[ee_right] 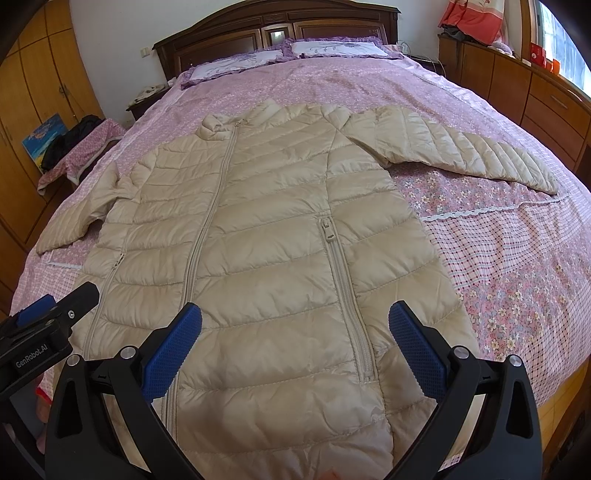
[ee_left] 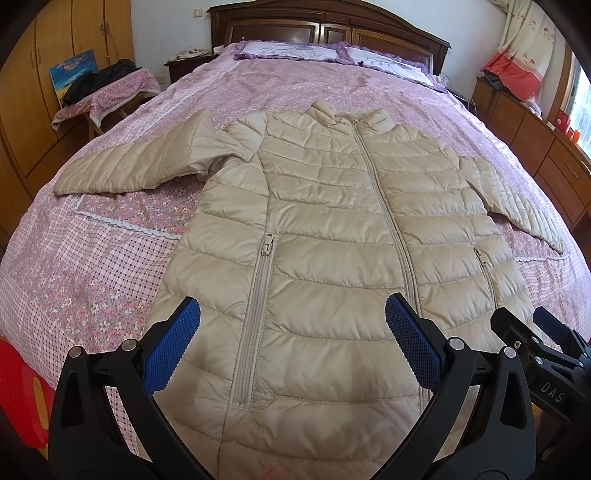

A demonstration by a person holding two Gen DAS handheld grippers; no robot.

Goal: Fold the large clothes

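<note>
Beige puffer jacket (ee_left: 325,236) lies flat, zipped, sleeves apparently spread on the bed (ee_left: 110,266); folding unstarted, left gripper (ee_left: 291,347) and right gripper (ee_right: 295,347) gape, holding nothing

A bed (ee_left: 295,85) fills the room, spread with a pink and lilac floral bedspread (ee_left: 92,266) crossed by a white lace trim (ee_left: 122,223). Two purple-frilled pillows (ee_right: 236,64) lie against a dark carved wooden headboard (ee_left: 332,27). Along one side stand orange-brown wardrobes (ee_left: 44,48), with a painting (ee_left: 72,74) leaning on them behind a small cloth-covered stand holding dark clothes (ee_left: 99,79). On the other side runs a low wooden dresser (ee_right: 546,99), below a floral curtain (ee_left: 524,40).
</note>
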